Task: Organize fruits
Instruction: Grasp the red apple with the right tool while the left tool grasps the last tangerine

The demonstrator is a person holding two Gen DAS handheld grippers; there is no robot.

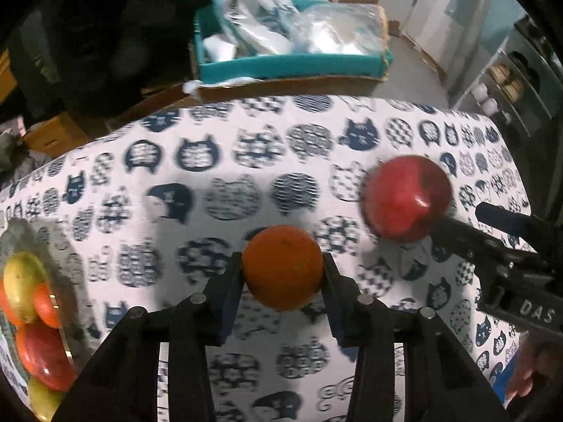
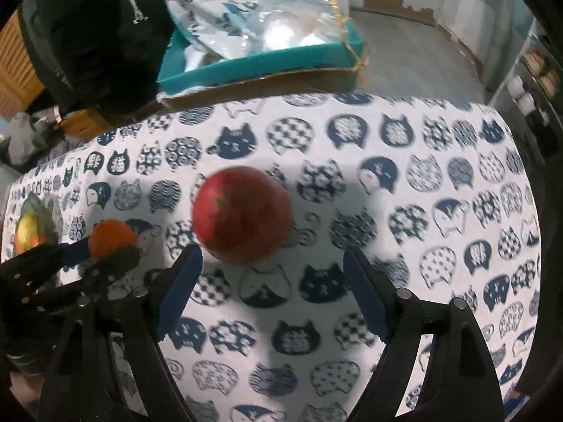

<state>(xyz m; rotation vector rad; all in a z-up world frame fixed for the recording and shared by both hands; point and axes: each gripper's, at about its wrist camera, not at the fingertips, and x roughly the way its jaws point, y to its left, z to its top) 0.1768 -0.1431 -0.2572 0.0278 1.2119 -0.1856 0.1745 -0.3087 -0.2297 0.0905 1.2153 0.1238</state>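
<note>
The orange (image 1: 283, 267) is clamped between the left gripper (image 1: 282, 274) pads above the cat-print tablecloth (image 1: 218, 161). The red apple (image 2: 242, 214) lies on the cloth ahead of the right gripper (image 2: 272, 281), whose jaws are spread wide. The fruit pile (image 1: 31, 320) at the left edge is cut off. A teal box (image 1: 292, 63) sits beyond the table.

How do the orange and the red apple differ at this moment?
The orange is smaller; the red apple is clearly bigger. The orange is clamped in the left gripper; the apple lies free on the tablecloth, ahead of the open right gripper. Both are round.
</note>
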